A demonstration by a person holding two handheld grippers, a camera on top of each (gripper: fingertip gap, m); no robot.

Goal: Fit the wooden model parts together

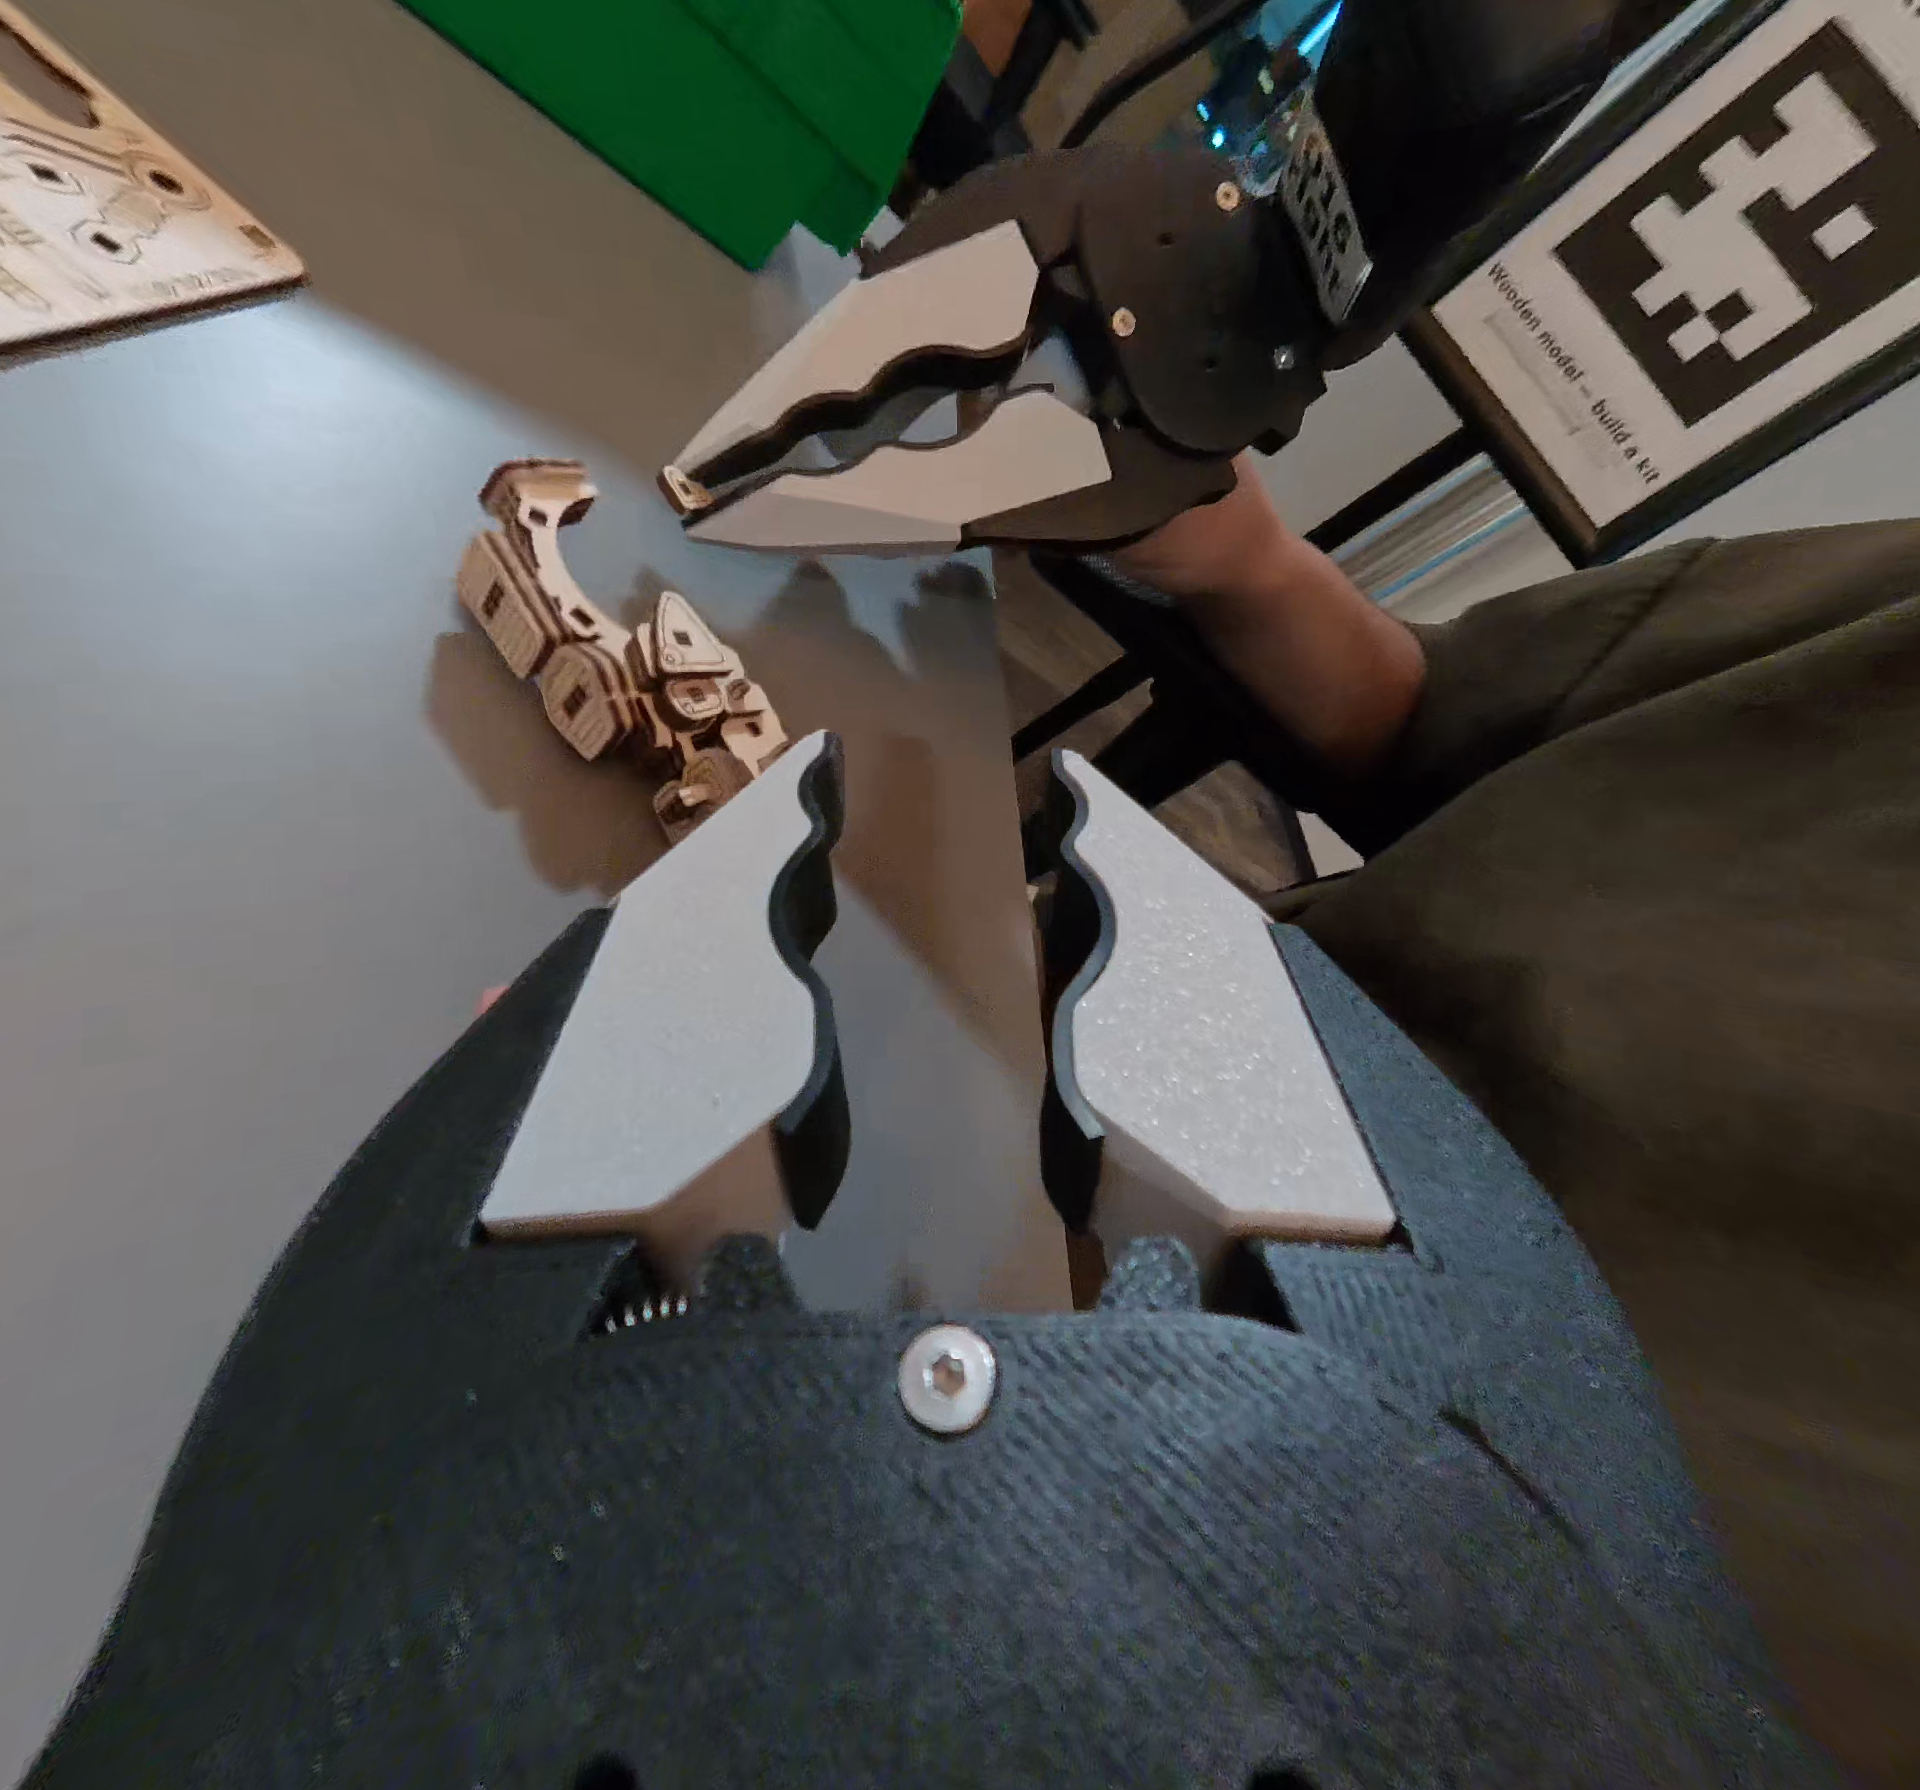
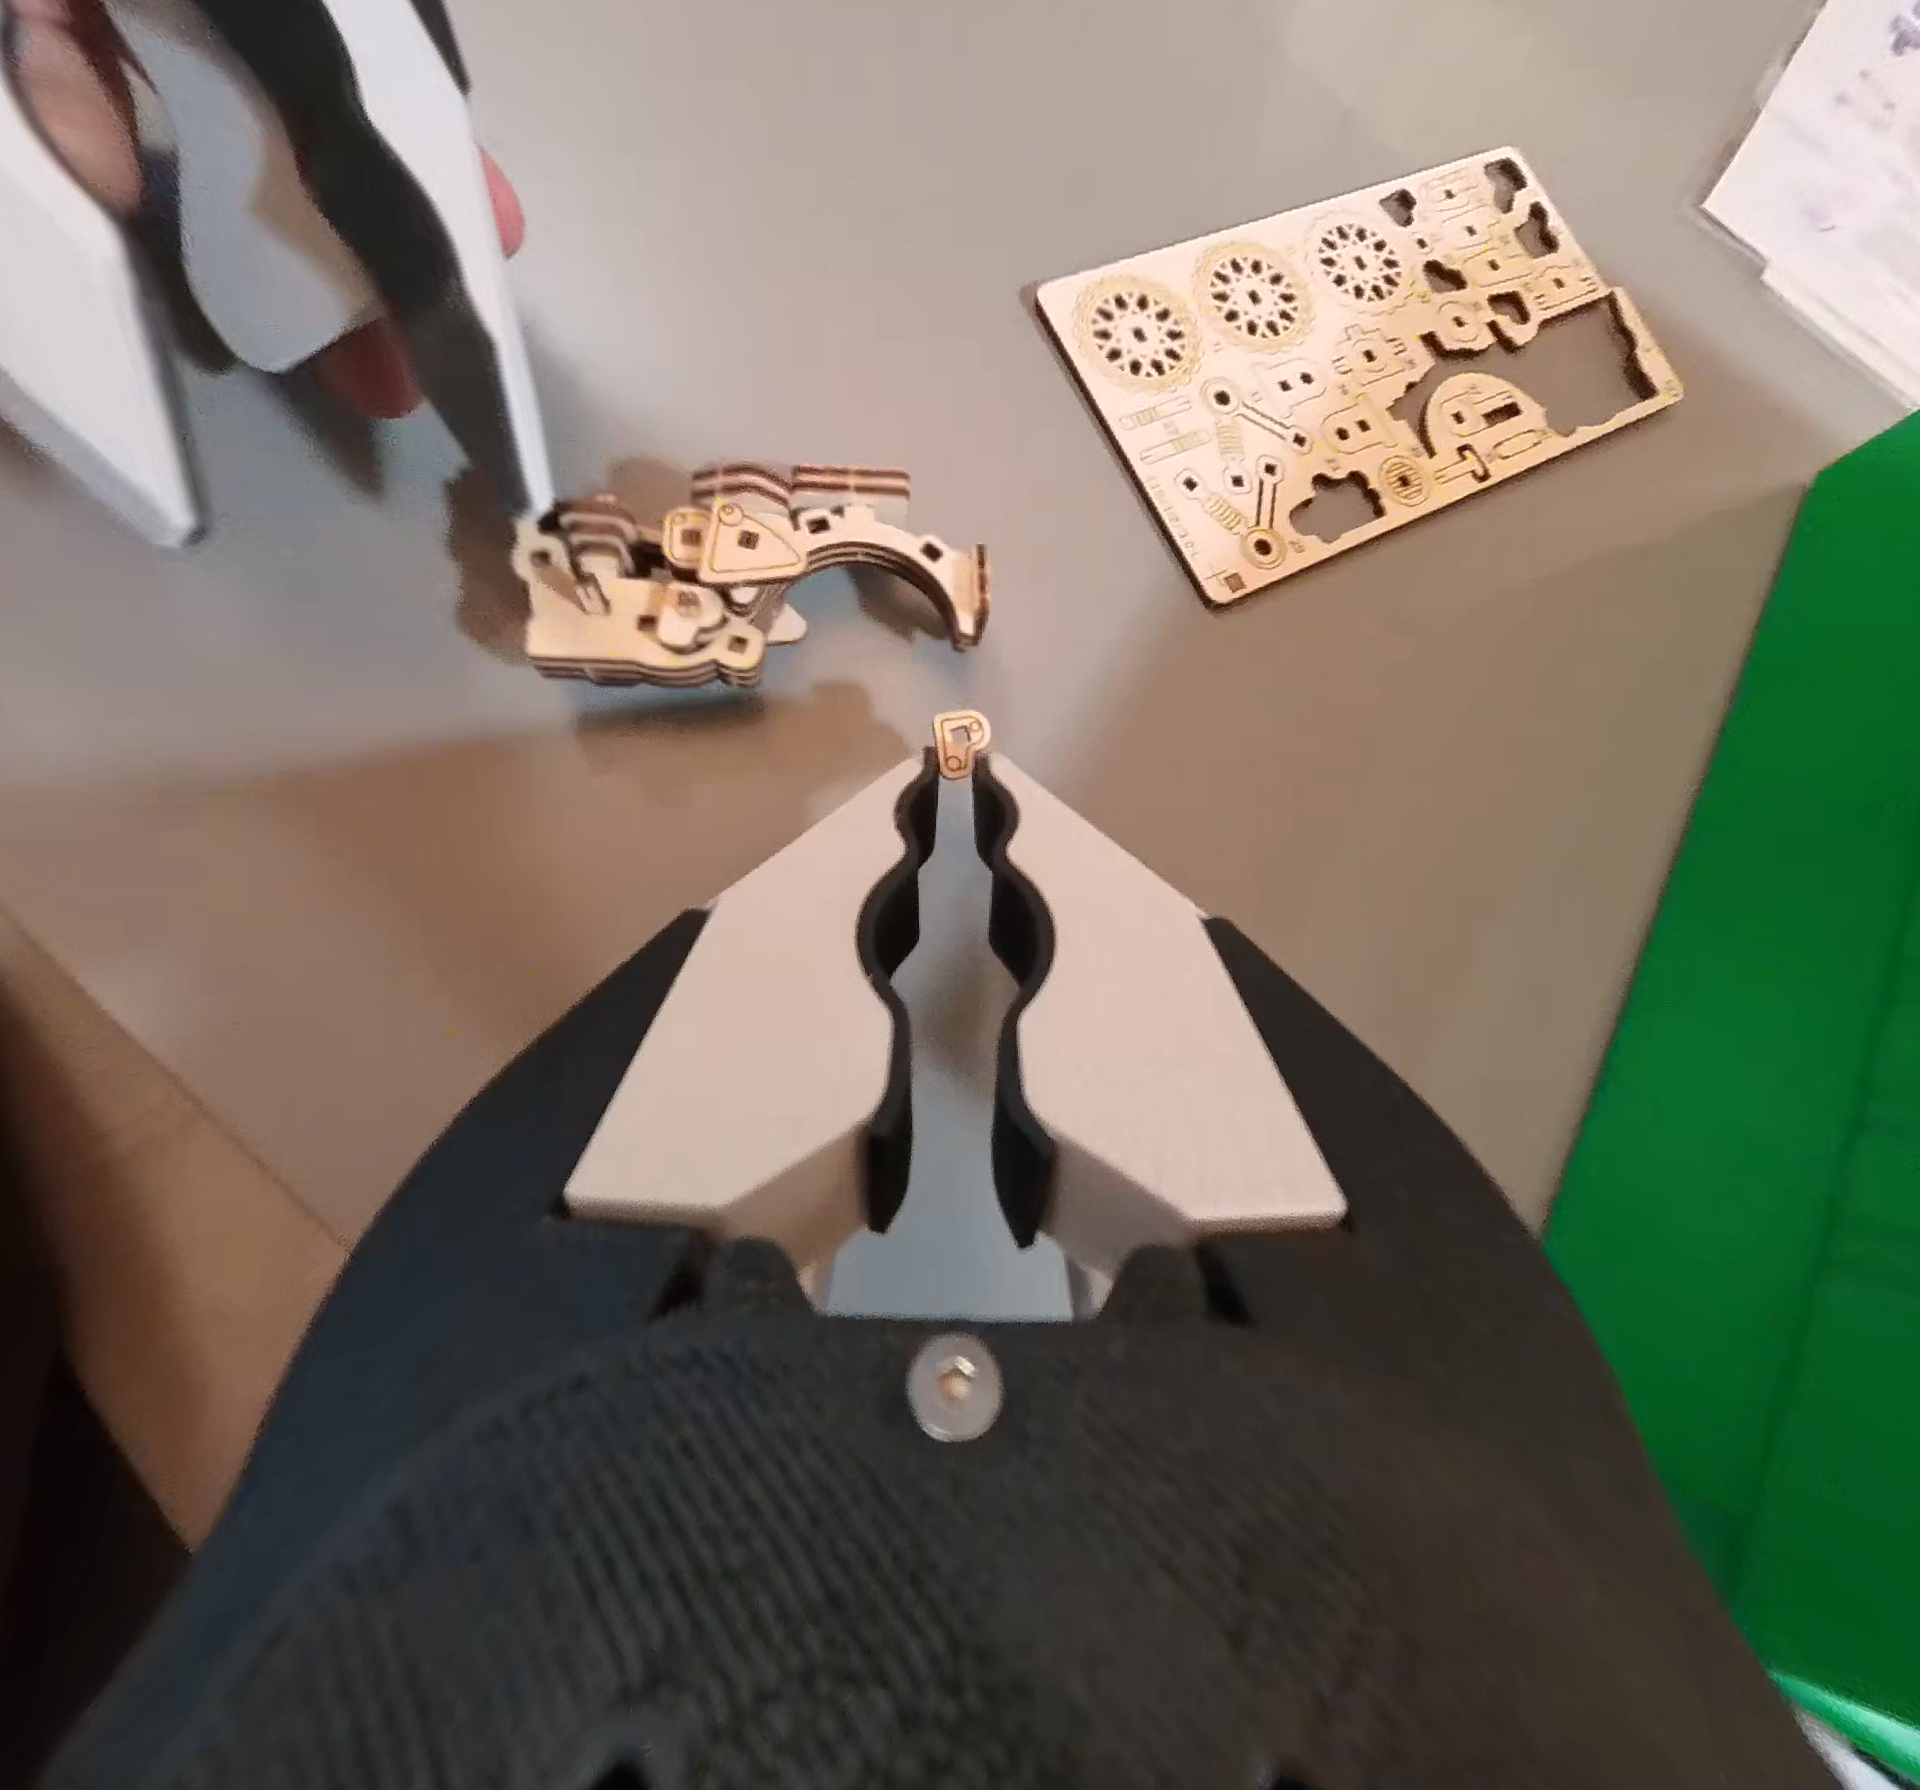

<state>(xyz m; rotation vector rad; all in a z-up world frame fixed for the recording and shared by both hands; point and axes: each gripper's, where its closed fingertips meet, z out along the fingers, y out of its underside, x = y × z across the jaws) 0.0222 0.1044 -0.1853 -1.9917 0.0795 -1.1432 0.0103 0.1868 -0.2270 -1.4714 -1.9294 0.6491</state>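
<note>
A partly built wooden model point(image 1: 613, 660) lies on the grey table point(image 1: 208, 805); it also shows in the right wrist view point(image 2: 727, 577). My left gripper point(image 1: 945, 753) is open and empty. Its left finger tip is at the model's near end. In the right wrist view the left gripper point(image 2: 353, 514) stands at the upper left, one finger tip right by the model's left end. My right gripper point(image 2: 958, 769) is shut on a small wooden part point(image 2: 961, 741), held above the table just in front of the model. The right gripper also shows in the left wrist view point(image 1: 681, 493), beyond the model.
A laser-cut wooden parts sheet point(image 2: 1351, 390) lies flat beyond the model, with several holes where parts were taken out. A green box point(image 2: 1766, 909) stands at the right. Papers point(image 2: 1849, 130) lie at the far right. A framed marker sign point(image 1: 1714, 234) and a person's olive sleeve point(image 1: 1610, 805) are nearby. There is about 10 cm between the tips of the two grippers.
</note>
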